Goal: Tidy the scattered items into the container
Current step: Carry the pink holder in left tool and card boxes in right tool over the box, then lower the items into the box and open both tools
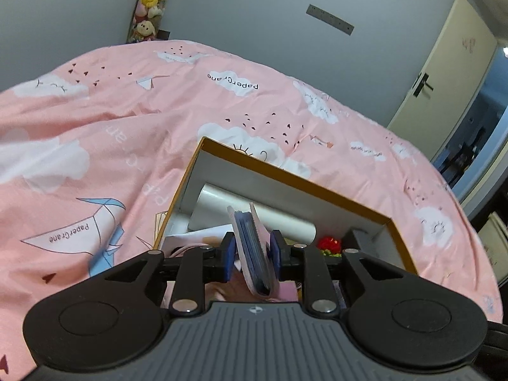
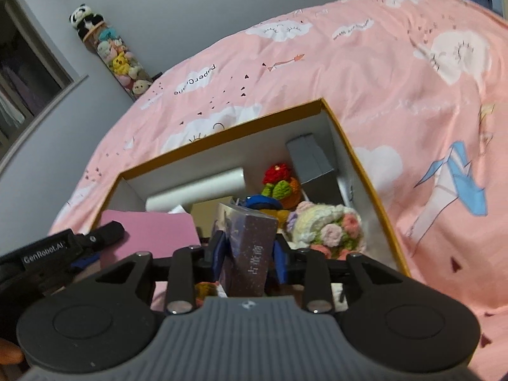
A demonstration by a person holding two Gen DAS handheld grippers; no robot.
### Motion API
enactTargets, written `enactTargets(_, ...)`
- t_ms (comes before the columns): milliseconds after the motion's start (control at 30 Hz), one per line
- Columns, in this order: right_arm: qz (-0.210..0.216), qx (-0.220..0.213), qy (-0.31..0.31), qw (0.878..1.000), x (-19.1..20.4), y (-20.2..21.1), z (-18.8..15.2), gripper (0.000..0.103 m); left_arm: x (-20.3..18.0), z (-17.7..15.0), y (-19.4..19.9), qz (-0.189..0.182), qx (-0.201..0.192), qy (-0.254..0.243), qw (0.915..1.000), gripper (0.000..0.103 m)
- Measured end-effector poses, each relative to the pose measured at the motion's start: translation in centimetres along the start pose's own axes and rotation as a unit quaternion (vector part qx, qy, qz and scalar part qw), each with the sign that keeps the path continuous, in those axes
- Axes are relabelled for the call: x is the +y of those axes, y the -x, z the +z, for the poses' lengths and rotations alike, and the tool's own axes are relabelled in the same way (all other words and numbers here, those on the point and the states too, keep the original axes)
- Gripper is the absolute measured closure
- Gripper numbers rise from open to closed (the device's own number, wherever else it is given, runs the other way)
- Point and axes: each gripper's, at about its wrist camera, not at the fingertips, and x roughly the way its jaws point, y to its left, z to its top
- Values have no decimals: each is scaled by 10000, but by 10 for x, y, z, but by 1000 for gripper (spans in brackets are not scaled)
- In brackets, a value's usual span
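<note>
— Well, both hands are over the box (image 2: 374, 171) on the bed (image 1: 95, 120), aren't they?

— Yes. It's open-topped, orange-edged and white inside, sitting on the pink duvet.

— What's the left claw (image 1: 252, 252) got?

— A thin pink-covered booklet (image 1: 250, 247) with dark blue pages, standing tilted between the blue pads. The left pad looks just clear of it, the right one right against it; I can't tell whether it's truly clamped.

— And the right claw (image 2: 249, 254)?

— A tall purple carton (image 2: 250, 247) with pale lettering, upright between its fingers, with a little gap on each side, so apart.

— What's already in the box?

— A white roll (image 2: 197, 189) along the far wall, a grey carton (image 2: 309, 158) in the far corner, a red and green crochet piece (image 2: 279, 181), a pastel crochet bouquet (image 2: 327, 225) by the right wall, and a pink flat thing (image 2: 149, 231) on the left.
</note>
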Motion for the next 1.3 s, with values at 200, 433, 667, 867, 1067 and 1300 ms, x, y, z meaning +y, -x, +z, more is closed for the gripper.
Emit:
enactTargets(200,-508,-246,538,9970,8,8,-4,61,-11,-4,3,329,-17,-427,9985,68)
enactTargets(433,-779,-518,966,9909,15,22,-7,56,-23,-10,9,648,-246,-934,9932,49)
enactTargets(667,-836,-692,1155,9874,22,32,-14,47,-33,-10,23,801,-653,-1286,9863,39)
enactTargets(867,-876,-1094,1315,9814,32,49,-17,43,-41,-5,43,829,-1027,-1413,9811,28)
enactTargets(1067,-617,-1777,1407,9720,41,74,-21,31,-49,-1,68,806,-1481,-1478,9745,17)
enactTargets(1300,-332,-2541,1424,9561,47,98,-28,9,-50,-5,81,862,-1820,-1438,9689,14)
